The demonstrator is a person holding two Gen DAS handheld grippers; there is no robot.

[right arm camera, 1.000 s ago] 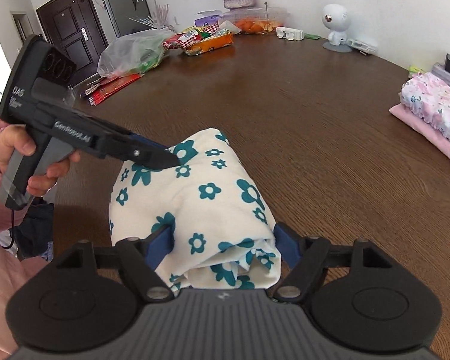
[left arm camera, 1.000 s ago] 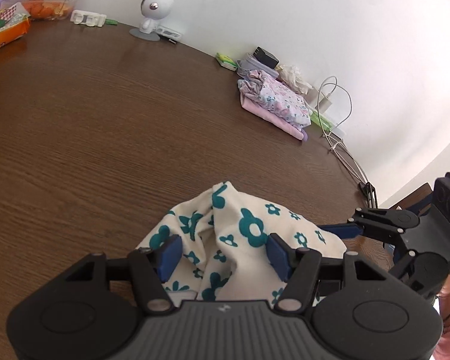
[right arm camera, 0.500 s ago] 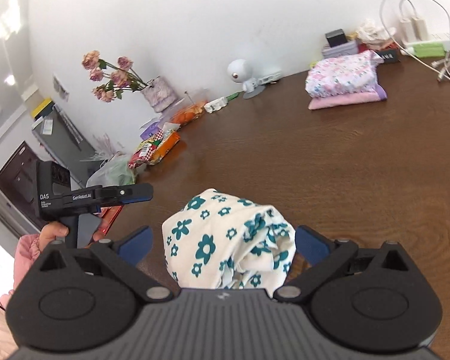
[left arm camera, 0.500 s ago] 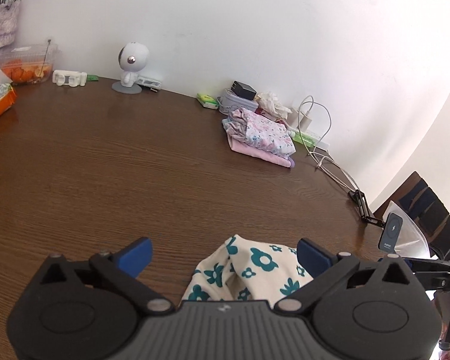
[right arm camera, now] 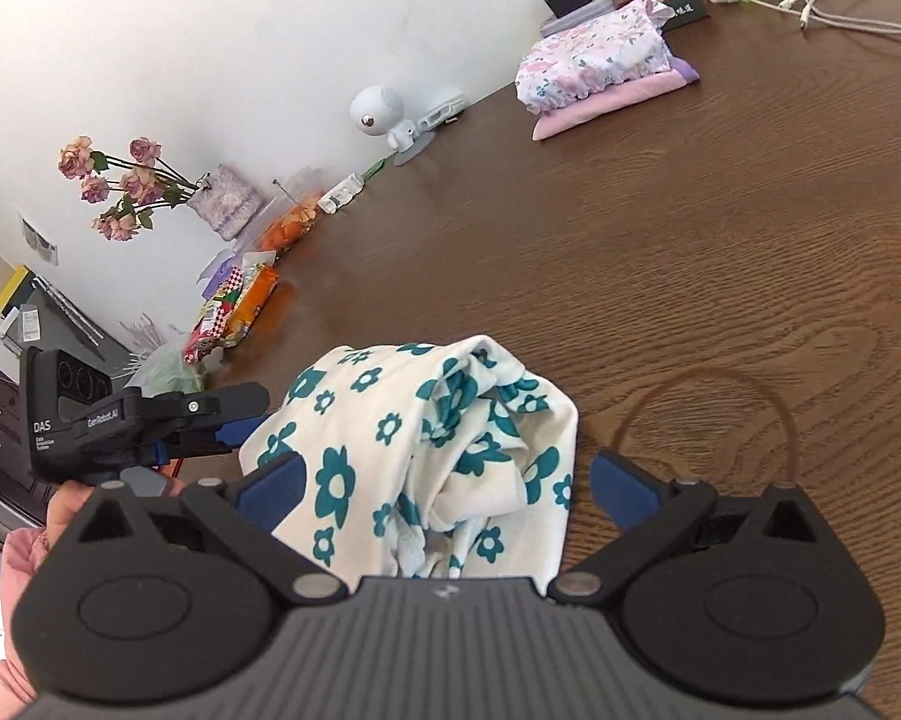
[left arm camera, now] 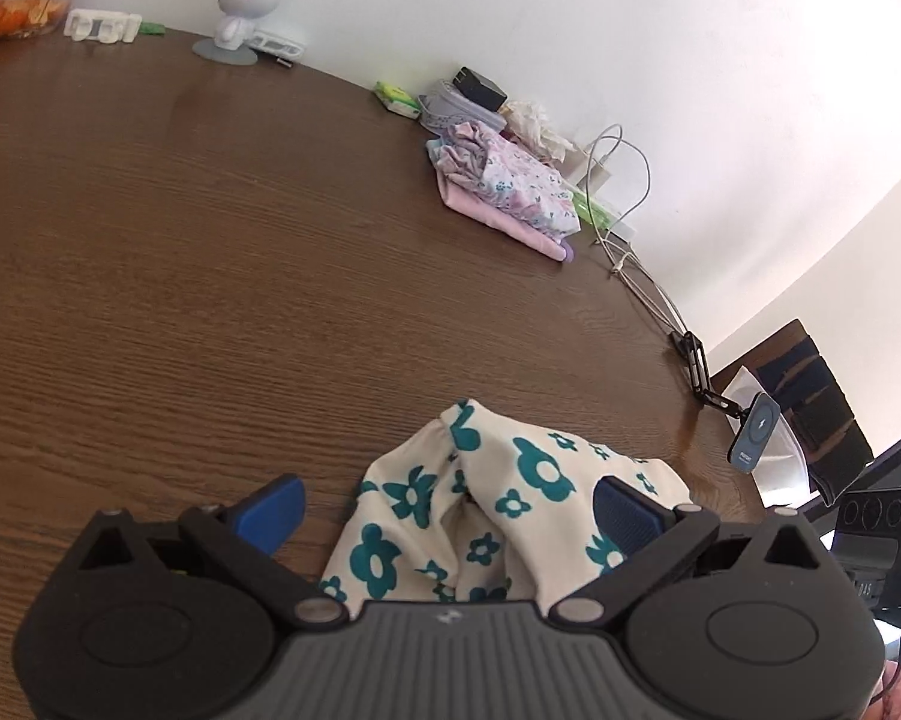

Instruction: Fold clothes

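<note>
A cream garment with teal flowers (left arm camera: 480,510) lies bunched on the brown wooden table (left arm camera: 210,240), near its front edge. It also shows in the right wrist view (right arm camera: 414,456). My left gripper (left arm camera: 450,510) is open, its blue fingers wide apart on either side of the cloth and not gripping it. My right gripper (right arm camera: 444,480) is open too, its fingers spread around the other end of the bundle. The left gripper shows from the side in the right wrist view (right arm camera: 234,414).
A folded stack of pink and floral clothes (left arm camera: 504,186) lies at the back by the wall, also in the right wrist view (right arm camera: 600,66). Cables (left arm camera: 630,240), a white round camera (left arm camera: 243,0), snack packets (right arm camera: 234,306) and flowers (right arm camera: 120,186) line the table's far edge.
Both grippers have opened and let go of the flowered garment, which lies bunched on the table. Both grippers have pulled back a little and tilted.
</note>
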